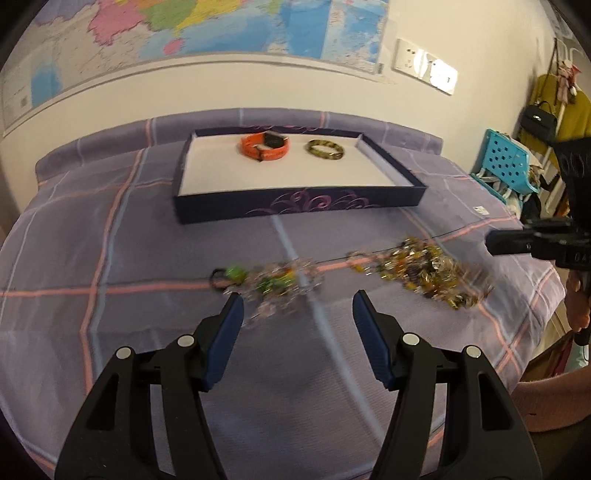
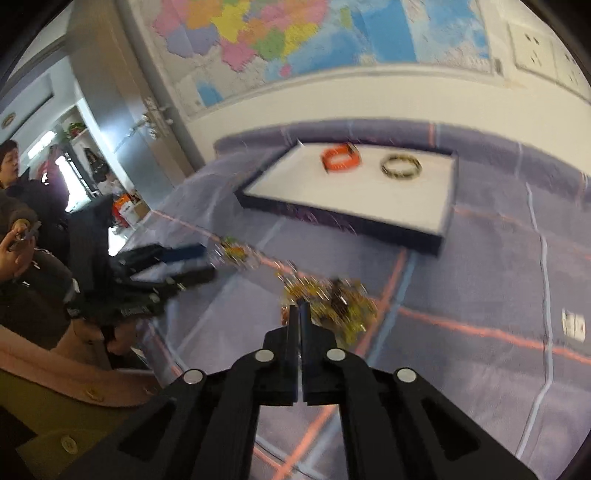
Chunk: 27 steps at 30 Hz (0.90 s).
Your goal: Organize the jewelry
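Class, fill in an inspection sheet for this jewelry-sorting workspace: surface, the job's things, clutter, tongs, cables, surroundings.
Surface: purple plaid cloth over the table.
Job's things: dark shallow tray holding an orange watch and a yellow-black bangle; green beaded piece and amber beaded pile lie on the cloth.
Clutter: small white tag.
Tongs: left tongs open; right tongs shut, tips at the amber pile, grip unclear.
Cables: nothing seen.
Surroundings: wall map, blue crate, bystander.

A big coloured map (image 1: 207, 26) hangs on the cream wall (image 1: 461, 33), with white wall sockets (image 1: 424, 66) beside it. A purple checked cloth (image 1: 110, 258) covers the table. A blue plastic basket (image 1: 506, 162) stands at the right.
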### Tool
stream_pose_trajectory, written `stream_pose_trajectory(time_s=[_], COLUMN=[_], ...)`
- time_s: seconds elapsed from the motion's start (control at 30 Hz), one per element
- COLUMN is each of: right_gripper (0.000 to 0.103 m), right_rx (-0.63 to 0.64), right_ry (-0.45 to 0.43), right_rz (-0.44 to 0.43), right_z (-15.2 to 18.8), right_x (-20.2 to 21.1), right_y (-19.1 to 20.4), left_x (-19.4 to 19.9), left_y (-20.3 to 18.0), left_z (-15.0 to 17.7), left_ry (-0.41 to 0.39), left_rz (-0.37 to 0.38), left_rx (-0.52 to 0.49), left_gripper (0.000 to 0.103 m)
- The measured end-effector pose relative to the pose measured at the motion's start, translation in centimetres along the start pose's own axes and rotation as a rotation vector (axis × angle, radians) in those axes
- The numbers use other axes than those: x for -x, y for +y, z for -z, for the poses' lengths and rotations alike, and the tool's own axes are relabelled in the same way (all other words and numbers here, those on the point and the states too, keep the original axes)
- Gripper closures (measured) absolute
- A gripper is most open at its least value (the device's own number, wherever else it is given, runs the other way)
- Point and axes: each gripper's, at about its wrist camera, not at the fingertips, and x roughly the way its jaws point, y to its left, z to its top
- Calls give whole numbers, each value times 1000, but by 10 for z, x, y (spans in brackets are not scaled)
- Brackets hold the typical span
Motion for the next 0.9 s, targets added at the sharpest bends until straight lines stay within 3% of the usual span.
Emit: stream_pose_trajectory(time_s=[0.13,0.17,0.2,0.27,0.3,0.43,0.63,0.73,0.9], right_gripper=[99,92,73,58,57,59,89,95,95], right_rx=[-60,-71,-77,-58,-44,-34,14,-4,-27], right_ry=[53,56,52,36,42,55,67,57,9], right_rz=[37,44,43,64,83,91,90,84,36], right_z=[16,19,20,21,21,19,17,18,13], right_x=[-11,-12,-13,-15,-18,-34,-39,-33,-12], right_y=[-18,-20,-20,-17,-15,-14,-3,-5,-6], left_x=[-4,-5,-7,-11,-13,-17,-18,-18,-15], left_y=[11,12,12,13,13,9,8,8,5], left_z=[1,1,1,0,0,0,2,2,3], left_ry=[14,17,24,36,43,57,68,75,93], left_rz=[-18,-16,-22,-23,-20,-20,-11,-4,58], left_rx=[17,15,15,19,18,13,21,23,28], left_gripper=[43,43,43,43,43,44,51,62,102])
